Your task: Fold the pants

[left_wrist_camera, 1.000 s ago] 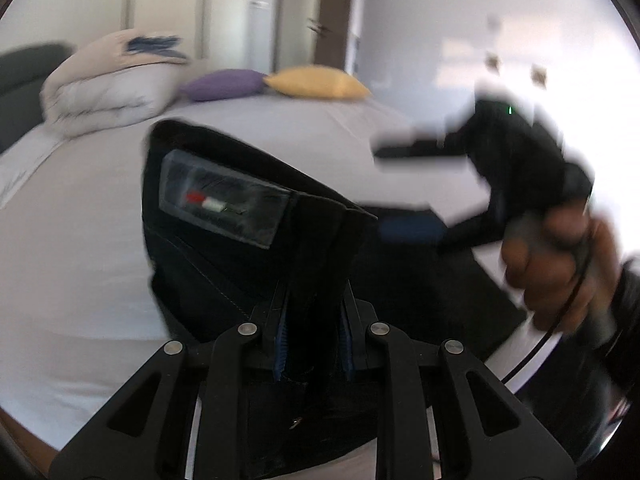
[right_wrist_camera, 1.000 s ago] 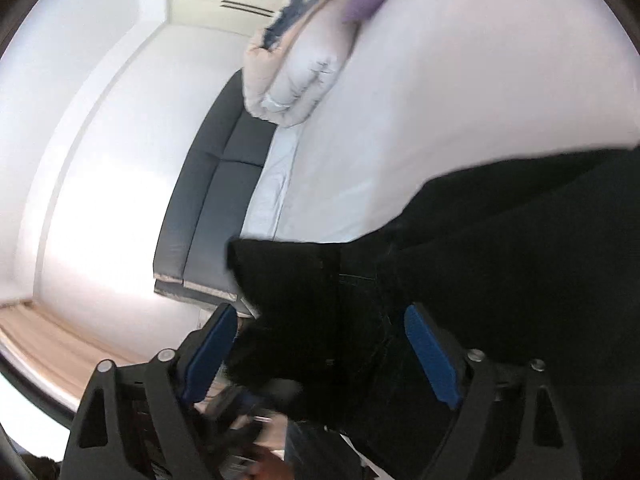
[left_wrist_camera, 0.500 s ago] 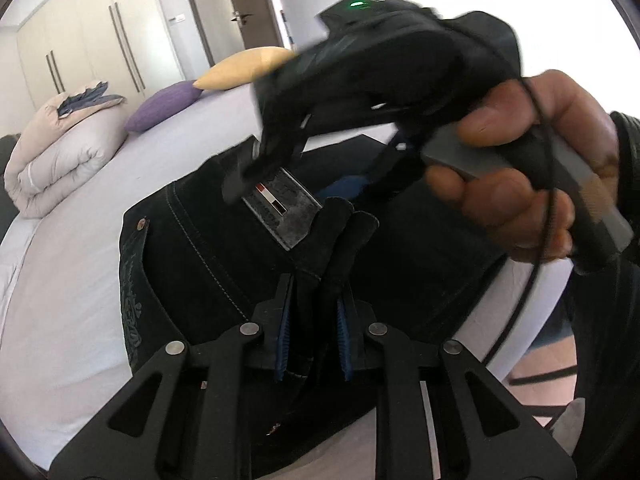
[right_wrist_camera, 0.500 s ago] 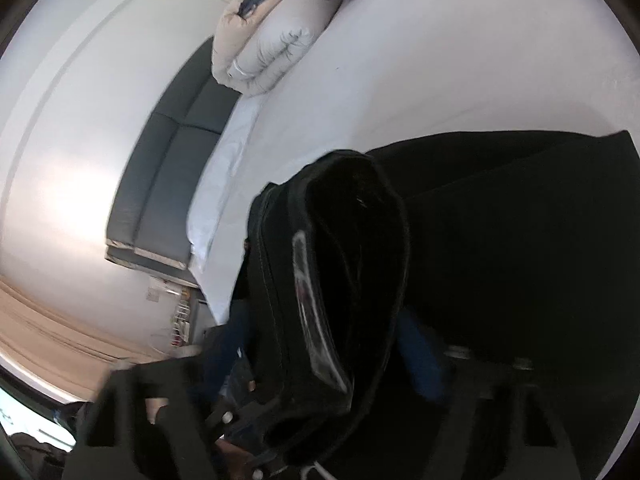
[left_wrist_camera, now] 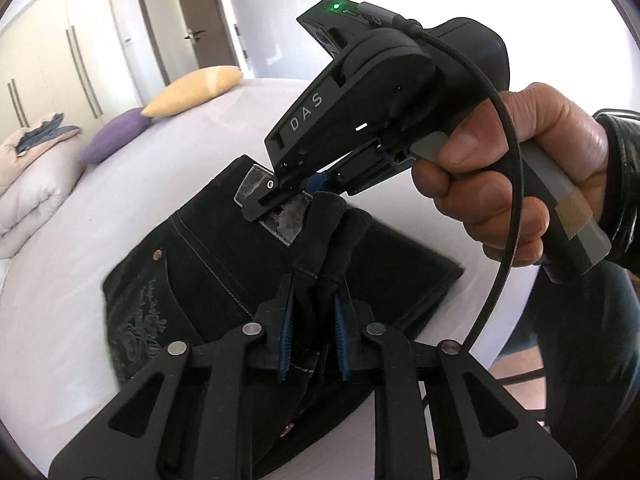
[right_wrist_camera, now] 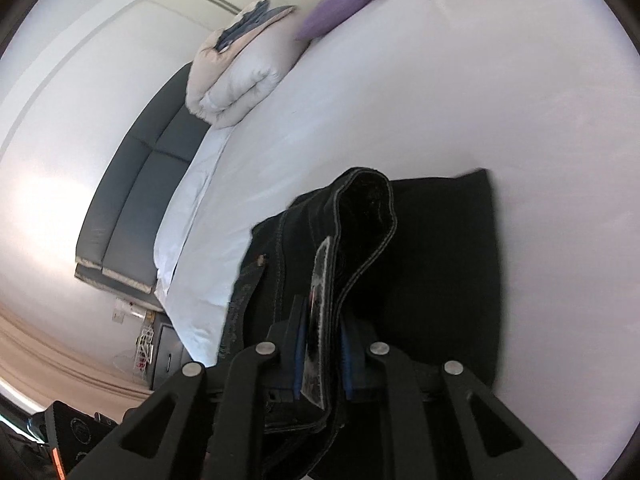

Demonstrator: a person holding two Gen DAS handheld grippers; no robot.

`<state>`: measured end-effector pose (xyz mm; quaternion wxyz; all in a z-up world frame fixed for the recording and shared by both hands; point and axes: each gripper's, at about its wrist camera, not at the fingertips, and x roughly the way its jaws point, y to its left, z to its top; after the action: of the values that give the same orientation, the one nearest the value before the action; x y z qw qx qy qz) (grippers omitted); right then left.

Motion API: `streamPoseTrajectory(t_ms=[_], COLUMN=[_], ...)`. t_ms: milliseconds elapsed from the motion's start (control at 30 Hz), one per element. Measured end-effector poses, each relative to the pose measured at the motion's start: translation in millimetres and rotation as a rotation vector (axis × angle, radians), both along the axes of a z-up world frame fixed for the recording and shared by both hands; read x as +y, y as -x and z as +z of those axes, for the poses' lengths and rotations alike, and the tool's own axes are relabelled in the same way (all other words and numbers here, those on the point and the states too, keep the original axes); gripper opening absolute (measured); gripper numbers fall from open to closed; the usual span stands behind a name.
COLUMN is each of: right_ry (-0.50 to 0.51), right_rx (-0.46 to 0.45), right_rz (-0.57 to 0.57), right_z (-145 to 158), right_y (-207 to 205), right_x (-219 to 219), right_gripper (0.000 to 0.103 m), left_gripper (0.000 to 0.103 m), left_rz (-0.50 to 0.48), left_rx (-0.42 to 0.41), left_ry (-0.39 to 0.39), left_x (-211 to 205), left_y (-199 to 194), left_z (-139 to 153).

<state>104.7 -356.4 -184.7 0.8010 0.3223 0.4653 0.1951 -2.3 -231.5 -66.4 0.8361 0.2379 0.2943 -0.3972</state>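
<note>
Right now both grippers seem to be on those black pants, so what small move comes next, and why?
Probably lift the waistband together. The left gripper pinches bunched fabric of the pants; the right gripper is closing on the waistband by the label patch, while the rest lies on the bed.

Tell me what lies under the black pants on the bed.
The black pants lie on the bed's white sheet, which shows bare all around them. Whatever sits directly beneath the folded fabric is covered. Both grippers, left and right, pinch bunched waistband fabric.
</note>
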Motion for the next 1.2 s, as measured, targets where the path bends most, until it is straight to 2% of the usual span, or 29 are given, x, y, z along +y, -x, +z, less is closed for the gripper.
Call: streamPoseTrajectory(t_ms=[200, 300, 333, 367, 433, 467, 633, 733, 833, 900, 1000, 1067, 1200], right_ry=[-0.013, -0.017, -0.019, -0.020, -0.031, -0.033, -0.070, -0.099, -0.102, -0.061, 0.001, -0.018, 0.038], right_rx=[0.013, 0.017, 0.018, 0.019, 0.022, 0.026, 0.029, 0.003, 0.000, -0.004, -0.021, -0.054, -0.074], right_rz=[-0.047, -0.061, -0.067, -0.072, -0.085, -0.091, -0.131, -0.153, -0.173, -0.198, -0.234, -0.192, -0.073], right_z=[-6.4, -8.8, -9.9, -10.1, -14.6, -18.0, -34.5, -40.7, -36.4, -26.5, -6.8, 8.6, 24.4], right_y=[9.6, 10.4, 13.0, 13.9, 17.4, 18.2, 27.7, 34.2, 41.7, 51.5, 66.7, 69.0, 54.6], right_x=[-24.1, -29.7, -31.7, -32.4, -35.3, -35.4, -41.3, -43.9, -46.9, -48.6, -49.2, -40.6, -6.5], right_gripper=[0.015, 0.015, 0.015, 0.015, 0.015, 0.015, 0.016, 0.018, 0.026, 0.032, 0.033, 0.025, 0.015], left_gripper=[0.017, 0.017, 0.017, 0.016, 0.017, 0.016, 0.017, 0.018, 0.019, 0.019, 0.019, 0.019, 0.019], left_rz=[-0.040, -0.047, -0.046, -0.049, -0.053, -0.052, -0.042, -0.039, -0.038, -0.016, 0.072, 0.148, 0.238], left_rx=[0.021, 0.029, 0.034, 0.037, 0.041, 0.050, 0.083, 0.124, 0.196, 0.217, 0.217, 0.230, 0.291], left_ry=[-0.006, -0.008, -0.008, -0.009, -0.012, -0.012, -0.006, 0.013, 0.102, 0.155, 0.196, 0.205, 0.179], left_x=[-38.9, -41.3, -40.0, -45.9, -38.3, -19.4, -22.0, -10.7, 13.3, 32.7, 58.0, 71.1, 84.8], left_y=[0.8, -4.9, -23.4, -23.0, -19.9, -31.2, -40.6, -43.4, -45.7, -51.1, -76.5, -104.3, -173.5], left_z=[-9.8, -14.4, -14.3, -16.6, -21.5, -26.3, -38.5, -33.1, -10.7, -0.9, 5.1, 2.4, -14.2])
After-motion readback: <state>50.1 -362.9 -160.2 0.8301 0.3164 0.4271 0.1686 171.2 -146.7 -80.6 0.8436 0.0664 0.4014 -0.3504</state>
